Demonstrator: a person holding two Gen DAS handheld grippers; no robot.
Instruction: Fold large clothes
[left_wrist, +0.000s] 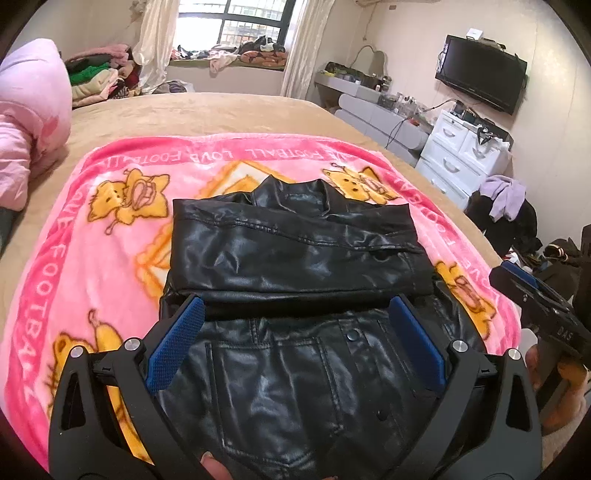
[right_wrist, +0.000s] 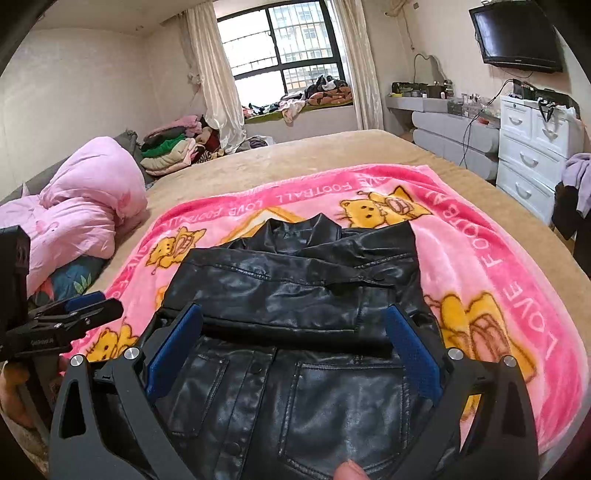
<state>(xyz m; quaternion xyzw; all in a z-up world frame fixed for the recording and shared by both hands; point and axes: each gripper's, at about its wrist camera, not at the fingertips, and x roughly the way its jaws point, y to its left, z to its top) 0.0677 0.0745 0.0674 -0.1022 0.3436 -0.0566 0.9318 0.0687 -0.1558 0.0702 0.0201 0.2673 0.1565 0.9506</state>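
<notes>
A black leather jacket (left_wrist: 295, 258) lies on a pink cartoon blanket (left_wrist: 92, 236), sleeves folded across its chest, collar at the far end. It also shows in the right wrist view (right_wrist: 295, 291). My left gripper (left_wrist: 295, 306) is open, hovering over the jacket's near half, its blue pads (left_wrist: 177, 343) wide apart and empty. My right gripper (right_wrist: 291, 317) is open too, over the jacket's lower front by a pocket. Each gripper shows at the edge of the other's view: the right one (left_wrist: 535, 295) and the left one (right_wrist: 74, 314).
The blanket (right_wrist: 498, 266) covers a tan bed (left_wrist: 221, 114). A pink quilt (right_wrist: 85, 206) is heaped at the left. Folded clothes (right_wrist: 170, 147) are stacked beyond it. White drawers (right_wrist: 528, 155) and a clothes-draped chair (left_wrist: 506, 206) stand to the right.
</notes>
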